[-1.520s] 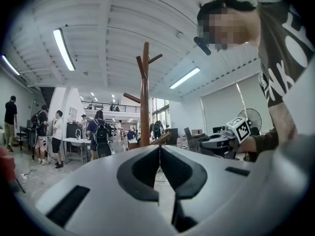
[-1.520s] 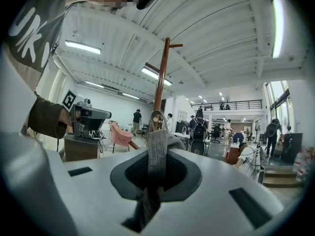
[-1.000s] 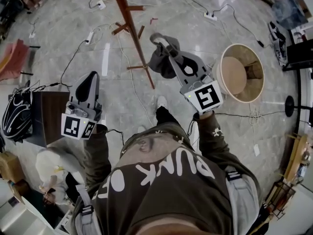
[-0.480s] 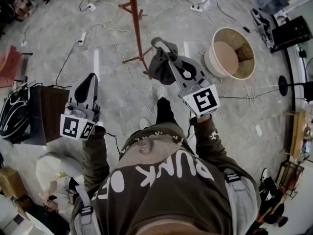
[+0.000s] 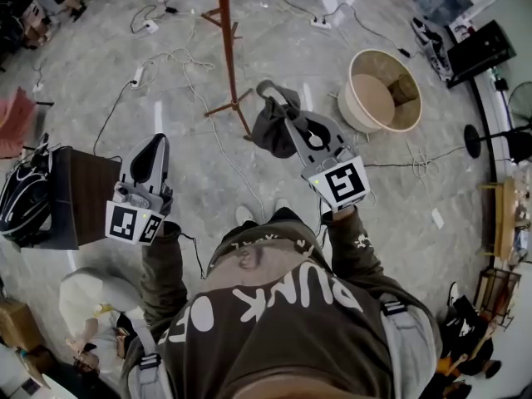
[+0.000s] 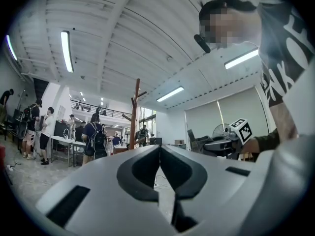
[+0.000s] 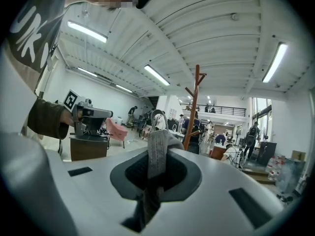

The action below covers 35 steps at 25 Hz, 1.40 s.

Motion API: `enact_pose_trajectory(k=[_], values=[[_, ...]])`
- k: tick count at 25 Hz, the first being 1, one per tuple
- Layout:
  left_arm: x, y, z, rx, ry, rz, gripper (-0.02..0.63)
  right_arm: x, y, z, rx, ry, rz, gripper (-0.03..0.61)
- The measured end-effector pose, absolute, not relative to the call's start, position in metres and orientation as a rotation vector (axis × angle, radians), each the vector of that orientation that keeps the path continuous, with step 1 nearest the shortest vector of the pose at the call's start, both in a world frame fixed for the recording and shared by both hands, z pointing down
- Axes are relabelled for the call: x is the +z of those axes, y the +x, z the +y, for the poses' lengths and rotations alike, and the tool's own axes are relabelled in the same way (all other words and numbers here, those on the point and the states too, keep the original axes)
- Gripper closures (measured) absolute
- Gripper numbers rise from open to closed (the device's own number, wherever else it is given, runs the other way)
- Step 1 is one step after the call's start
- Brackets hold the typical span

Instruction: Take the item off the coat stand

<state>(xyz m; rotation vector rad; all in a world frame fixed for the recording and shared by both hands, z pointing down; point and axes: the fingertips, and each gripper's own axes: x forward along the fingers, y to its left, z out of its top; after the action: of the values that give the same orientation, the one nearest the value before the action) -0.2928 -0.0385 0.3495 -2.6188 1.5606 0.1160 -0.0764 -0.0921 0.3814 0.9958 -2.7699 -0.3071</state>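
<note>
The grey cloth bag [image 5: 268,128] hangs free in the air by its strap, clear of the wooden coat stand [image 5: 226,41] behind it. My right gripper [image 5: 285,109] is shut on that strap, and in the right gripper view the grey webbing [image 7: 157,154] runs up between the closed jaws [image 7: 158,157]. The stand [image 7: 193,106] rises bare a short way beyond. My left gripper [image 5: 155,142] is held low at the left, shut and empty; in its own view the jaws [image 6: 160,150] meet with nothing between them and the stand [image 6: 134,118] is far off.
A round wicker basket [image 5: 385,90] stands on the floor to the right. A dark box [image 5: 76,196] and a black backpack [image 5: 23,191] are at the left. Cables and power strips [image 5: 138,76] trail over the marble floor. People stand in the background [image 6: 93,137].
The coat stand has drawn away toward the top of the head view as I stepped back. The bag stays in the right gripper, now clear of the stand. The left gripper has barely moved.
</note>
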Motion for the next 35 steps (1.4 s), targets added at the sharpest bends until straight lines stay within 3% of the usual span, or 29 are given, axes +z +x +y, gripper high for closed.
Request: enact_pose_trajectory(k=[10,28,35], values=[[0.337,-0.257,-0.019,0.102,-2.581,1.585,0.607,0.377,-0.047,-0.072,-0.299,0.944,-2.81,0.558],[0.34,-0.096,0.077,-0.002,-2.474,1.744,0.607,0.388,0.096,-0.007,-0.274,0.751,-2.928,0.558],[0.338,-0.084,0.104,-0.005,-2.466,1.717,0.607,0.389,0.111,0.023,-0.275,0.788,-2.932,0.558]])
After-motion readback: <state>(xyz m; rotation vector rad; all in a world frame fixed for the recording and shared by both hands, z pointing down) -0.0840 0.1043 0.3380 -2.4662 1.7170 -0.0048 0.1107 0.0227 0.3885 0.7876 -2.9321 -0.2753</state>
